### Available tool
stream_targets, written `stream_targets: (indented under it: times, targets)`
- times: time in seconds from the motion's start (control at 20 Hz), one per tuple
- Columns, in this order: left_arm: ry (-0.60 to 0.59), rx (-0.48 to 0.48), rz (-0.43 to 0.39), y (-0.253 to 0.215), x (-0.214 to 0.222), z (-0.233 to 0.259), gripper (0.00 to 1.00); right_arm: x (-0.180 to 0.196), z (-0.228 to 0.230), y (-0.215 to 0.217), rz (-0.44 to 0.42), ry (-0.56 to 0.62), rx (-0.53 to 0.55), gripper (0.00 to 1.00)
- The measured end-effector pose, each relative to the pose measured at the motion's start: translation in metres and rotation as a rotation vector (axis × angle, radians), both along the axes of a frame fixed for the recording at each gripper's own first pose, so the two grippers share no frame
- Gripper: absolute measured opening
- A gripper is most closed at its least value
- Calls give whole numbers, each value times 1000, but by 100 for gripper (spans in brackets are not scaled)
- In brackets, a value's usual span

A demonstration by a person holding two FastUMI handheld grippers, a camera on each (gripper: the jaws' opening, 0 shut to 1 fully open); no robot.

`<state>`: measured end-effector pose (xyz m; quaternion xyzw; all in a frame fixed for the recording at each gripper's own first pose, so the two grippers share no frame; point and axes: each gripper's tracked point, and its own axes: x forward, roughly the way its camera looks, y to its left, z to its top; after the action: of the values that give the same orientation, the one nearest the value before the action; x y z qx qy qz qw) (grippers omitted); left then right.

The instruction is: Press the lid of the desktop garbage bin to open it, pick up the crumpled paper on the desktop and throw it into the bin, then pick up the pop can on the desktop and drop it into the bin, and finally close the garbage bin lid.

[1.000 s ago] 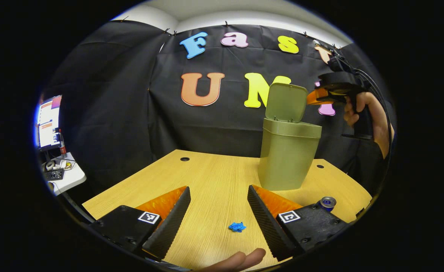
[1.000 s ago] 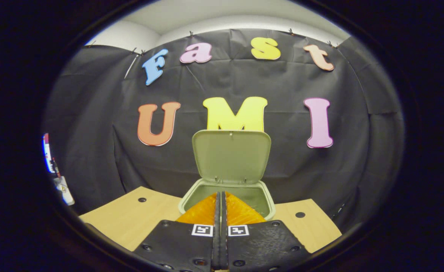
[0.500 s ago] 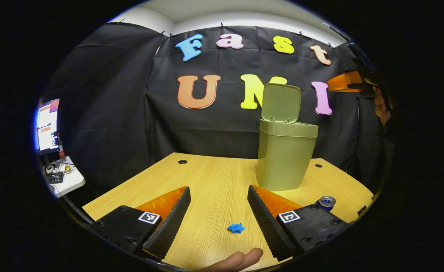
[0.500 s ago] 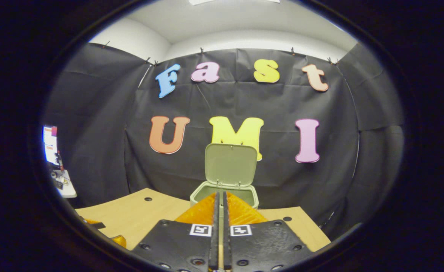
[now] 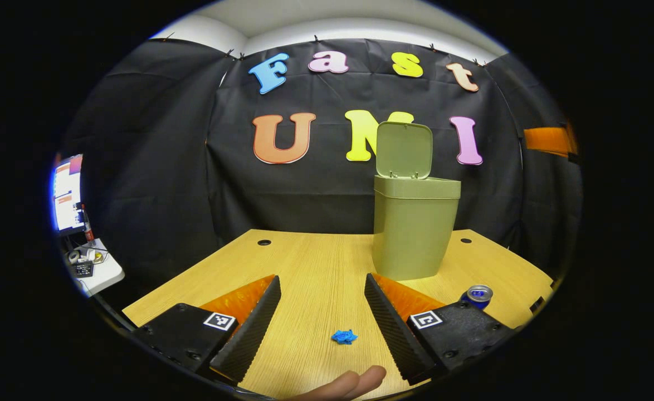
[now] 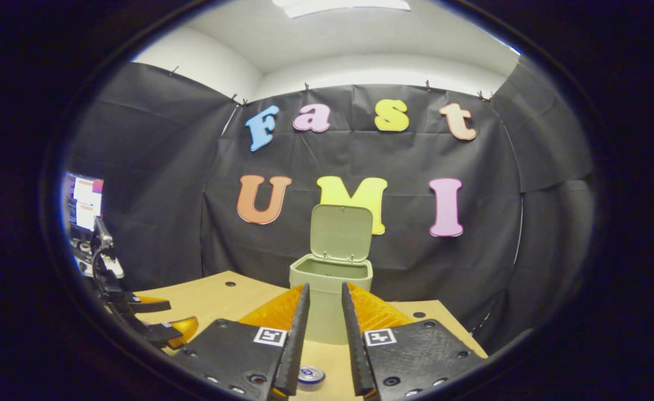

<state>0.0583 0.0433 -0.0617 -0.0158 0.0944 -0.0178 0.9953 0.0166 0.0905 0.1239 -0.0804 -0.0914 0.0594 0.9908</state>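
Blue crumpled paper [image 5: 344,336] is sitting on the pale wooden desk [image 5: 316,267] between the left gripper [image 5: 321,312] jaws, which are gaping wide and holding nothing. It looks feather-light and soft, so a gentle pinch across its middle should do. The right gripper [image 6: 323,334] jaws are standing slightly parted, empty, above the silver-topped pop can [image 6: 310,373]. Beyond, the olive plastic garbage bin [image 5: 413,234] is standing with its lid [image 5: 404,150] up.

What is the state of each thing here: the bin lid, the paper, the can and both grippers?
Olive-green plastic bin lid: open, standing upright.
Blue crumpled paper: lying on the wooden table, not held.
Blue pop can: upright on the table, not held.
Left gripper: open wide, empty.
Right gripper: slightly open, empty.
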Motion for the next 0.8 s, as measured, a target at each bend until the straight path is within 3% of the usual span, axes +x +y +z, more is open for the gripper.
stream_targets:
  times: [0.05, 0.15, 0.2, 0.25, 0.3, 0.4, 0.45, 0.55, 0.8]
  targets:
    - [6, 0, -6, -3, 0, -2, 98, -5, -4, -4, 3, -5, 10, 40]
    - [15, 11, -14, -7, 2, -5, 98, -13, -18, -14, -12, 2, 21, 60]
    - [18, 14, -10, -7, 3, -8, 98, -16, -30, -15, -17, 12, 23, 76]
    - [19, 13, -11, -9, 4, -9, 98, -18, -39, -18, -22, 22, 22, 80]
    - [21, 8, -22, -14, 3, -9, 98, -20, -49, -19, -21, 28, 18, 91]
    - [19, 7, -41, -20, 3, -11, 98, -25, -67, -26, -19, 45, 22, 96]
    - [23, 11, -43, -21, 4, -13, 98, -27, -75, -31, -30, 51, 22, 92]
    - [45, 14, -30, -19, 8, -22, 98, -30, -86, -41, -50, 54, 14, 95]
    - [210, -28, -44, -27, 22, -77, 98, -29, -104, -54, -77, 48, -10, 95]
